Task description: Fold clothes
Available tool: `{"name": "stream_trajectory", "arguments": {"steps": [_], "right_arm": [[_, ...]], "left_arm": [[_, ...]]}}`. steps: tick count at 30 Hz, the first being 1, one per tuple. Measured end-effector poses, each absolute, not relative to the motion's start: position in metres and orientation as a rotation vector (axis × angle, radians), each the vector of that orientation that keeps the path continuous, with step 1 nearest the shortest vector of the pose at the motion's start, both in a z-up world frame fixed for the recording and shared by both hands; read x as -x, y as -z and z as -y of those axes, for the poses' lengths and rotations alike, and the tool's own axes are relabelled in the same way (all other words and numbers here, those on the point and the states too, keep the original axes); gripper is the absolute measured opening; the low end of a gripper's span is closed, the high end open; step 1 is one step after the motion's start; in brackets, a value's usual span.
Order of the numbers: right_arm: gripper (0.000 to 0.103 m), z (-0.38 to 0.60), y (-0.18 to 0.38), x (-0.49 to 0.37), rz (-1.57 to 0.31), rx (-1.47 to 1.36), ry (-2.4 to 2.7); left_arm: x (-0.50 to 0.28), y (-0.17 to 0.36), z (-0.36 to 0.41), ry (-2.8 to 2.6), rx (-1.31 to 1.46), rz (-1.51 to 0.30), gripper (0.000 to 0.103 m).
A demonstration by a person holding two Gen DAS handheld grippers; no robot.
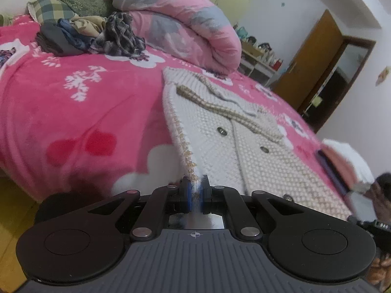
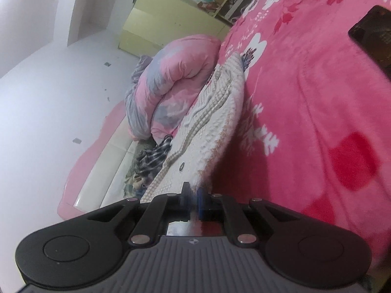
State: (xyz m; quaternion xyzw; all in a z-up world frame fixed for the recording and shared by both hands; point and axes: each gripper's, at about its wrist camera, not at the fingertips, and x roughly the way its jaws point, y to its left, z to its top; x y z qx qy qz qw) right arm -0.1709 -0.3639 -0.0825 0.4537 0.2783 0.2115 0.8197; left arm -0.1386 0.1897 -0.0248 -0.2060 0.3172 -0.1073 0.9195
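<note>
While the bed (image 1: 73,112) under its pink blanket stretches ahead of both tools, the fold has, by my reading, only just begun. Far ahead and to the left of the left hand-held gripper (image 1: 194,188) lies a heap of clothes (image 1: 90,36), crumpled and unfolded; that looks like work yet to do. A rolled quilt (image 1: 185,24) sits beyond it, further from the tool. The cardigan (image 1: 244,144), cream knit with buttons, lies spread front-up on the bed directly ahead of the left hand-held gripper, not folded anywhere that I can see. Its near edge is lifted off the blanket and runs into the closed jaws, which pinch the knit between blue pads. The right hand-held gripper (image 2: 194,194) is likewise closed on the cardigan's edge, the garment reaching away ahead of it. With two points gripped, the first fold over seems next; no finished, folded piece shows in either view.
</note>
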Motion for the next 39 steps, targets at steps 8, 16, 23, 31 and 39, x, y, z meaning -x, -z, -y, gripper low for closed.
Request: {"name": "stream_trajectory", "arguments": {"steps": [8,16,23,31,39], "right_arm": [[0.010,0.357,0.111,0.168,-0.729,-0.977,-0.435],[0.034,0.367,0.125,0.171,-0.776,-0.998,-0.382],[0.036,0.359,0.140,0.159,-0.823,-1.042,-0.429],[0.009,0.346,0.122,0.157,-0.794,-0.929,-0.460],[0.009,0.336,0.078,0.149,-0.703,-0.789,-0.478]], "left_arm": [[0.134,0.060,-0.202,0.273,0.512,-0.718,0.009],[0.119,0.095,-0.204,0.255,0.548,-0.795,0.044],[0.114,0.108,-0.204,0.253,0.588,-0.797,0.040],[0.122,0.064,-0.189,0.213,0.456,-0.709,0.007],[0.098,0.005,-0.136,0.190,0.133,-0.645,0.006]]}}
